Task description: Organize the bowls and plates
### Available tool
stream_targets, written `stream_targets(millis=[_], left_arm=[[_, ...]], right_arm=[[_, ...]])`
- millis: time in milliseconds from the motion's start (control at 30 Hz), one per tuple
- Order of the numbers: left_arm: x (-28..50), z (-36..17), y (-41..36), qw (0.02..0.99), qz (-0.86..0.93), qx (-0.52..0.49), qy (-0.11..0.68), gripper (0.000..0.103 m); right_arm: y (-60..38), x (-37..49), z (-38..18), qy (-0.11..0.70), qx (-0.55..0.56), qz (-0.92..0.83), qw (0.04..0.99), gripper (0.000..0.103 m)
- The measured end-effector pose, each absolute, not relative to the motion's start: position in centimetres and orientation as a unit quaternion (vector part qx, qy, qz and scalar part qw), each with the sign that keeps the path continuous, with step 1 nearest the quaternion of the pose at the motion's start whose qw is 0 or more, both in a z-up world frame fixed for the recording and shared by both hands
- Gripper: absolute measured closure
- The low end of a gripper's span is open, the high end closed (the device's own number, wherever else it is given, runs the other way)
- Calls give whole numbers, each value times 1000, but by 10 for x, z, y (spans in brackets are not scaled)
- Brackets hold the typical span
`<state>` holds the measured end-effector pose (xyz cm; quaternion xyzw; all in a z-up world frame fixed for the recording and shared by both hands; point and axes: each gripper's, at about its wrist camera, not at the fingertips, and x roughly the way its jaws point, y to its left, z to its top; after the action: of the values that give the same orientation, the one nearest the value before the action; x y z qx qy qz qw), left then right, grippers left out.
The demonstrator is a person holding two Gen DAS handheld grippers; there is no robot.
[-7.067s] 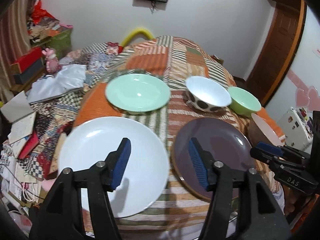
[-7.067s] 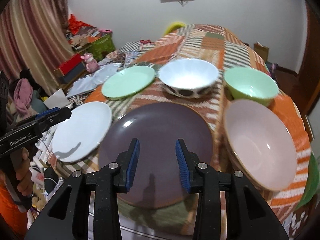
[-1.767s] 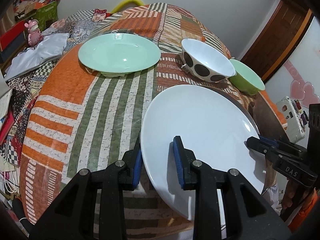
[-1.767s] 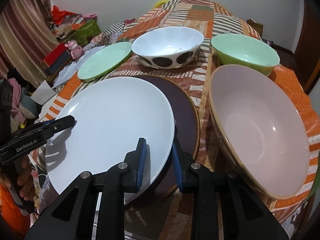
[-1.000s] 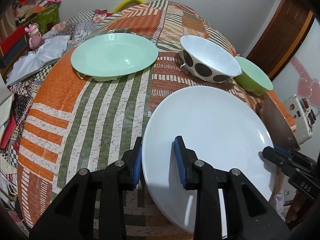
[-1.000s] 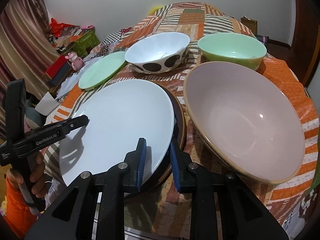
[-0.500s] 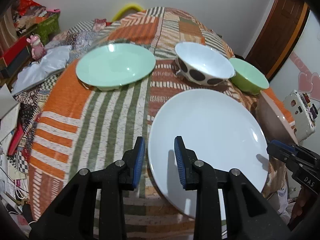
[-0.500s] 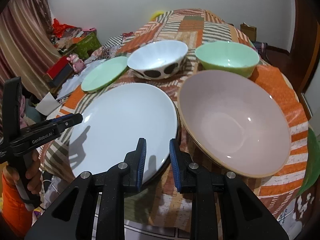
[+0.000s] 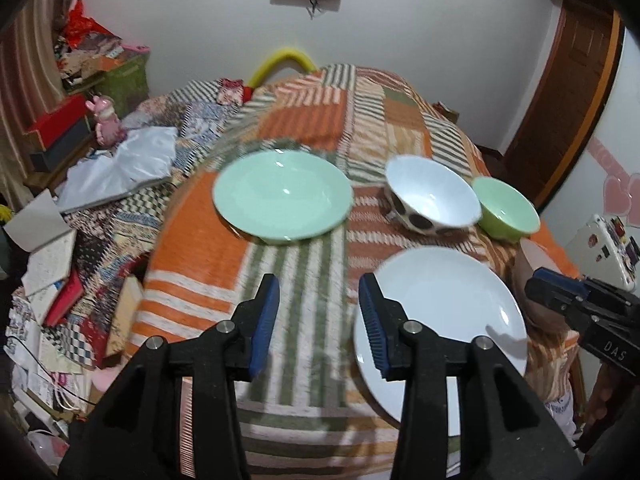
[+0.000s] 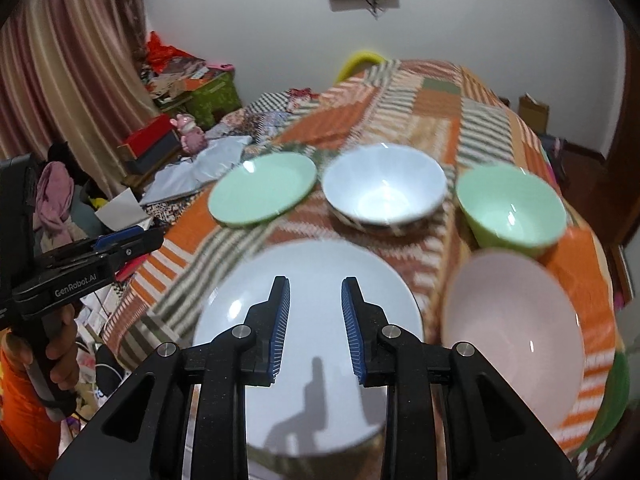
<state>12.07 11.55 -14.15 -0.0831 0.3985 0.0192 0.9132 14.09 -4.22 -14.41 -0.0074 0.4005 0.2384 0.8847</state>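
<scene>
The white plate (image 9: 440,308) (image 10: 316,304) lies flat near the front edge of the patchwork cloth, covering the dark plate. My left gripper (image 9: 318,320) hovers just left of its rim, jaws opening, nothing between them. My right gripper (image 10: 314,326) hangs above the plate's near part, shut to a narrow gap with nothing in it. Behind stand a mint plate (image 9: 282,196) (image 10: 262,190), a white dotted bowl (image 9: 432,196) (image 10: 384,194) and a green bowl (image 9: 506,210) (image 10: 512,210). The large pink bowl (image 10: 512,328) sits right of the white plate.
The patchwork cloth (image 9: 200,248) drops off at the near and left sides. Left of it lie books, a silver bag (image 9: 120,168) and a pink toy (image 9: 107,126). A person's hand (image 10: 56,356) holds the left gripper's handle. A wooden door (image 9: 568,92) is at the right.
Both grippers have lifted up and back off the white plate's rim. The left jaws have widened and shifted left of the plate. The plate stays lying flat.
</scene>
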Motion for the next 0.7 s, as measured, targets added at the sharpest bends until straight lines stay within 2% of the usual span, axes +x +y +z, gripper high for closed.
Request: stream_targets(millis=[67, 100, 167, 333, 433, 700], left_arm=[[124, -135, 126, 915, 27, -82, 394, 61], [125, -133, 129, 915, 30, -81, 393, 61], [128, -128, 139, 918, 39, -80, 387, 54], [142, -123, 162, 921, 57, -75, 377, 39], [157, -132, 177, 917, 63, -72, 387, 36], [199, -183, 208, 895, 67, -94, 431, 36]], right_arm=[[-34, 148, -140, 399, -9, 248, 883, 74], [-28, 153, -139, 399, -9, 258, 880, 64], [-19, 160, -138, 394, -11, 264, 881, 53], [11, 184, -144, 399, -26, 272, 875, 53], [25, 198, -154, 413, -28, 277, 867, 53], [58, 233, -187, 457, -56, 276, 844, 53]])
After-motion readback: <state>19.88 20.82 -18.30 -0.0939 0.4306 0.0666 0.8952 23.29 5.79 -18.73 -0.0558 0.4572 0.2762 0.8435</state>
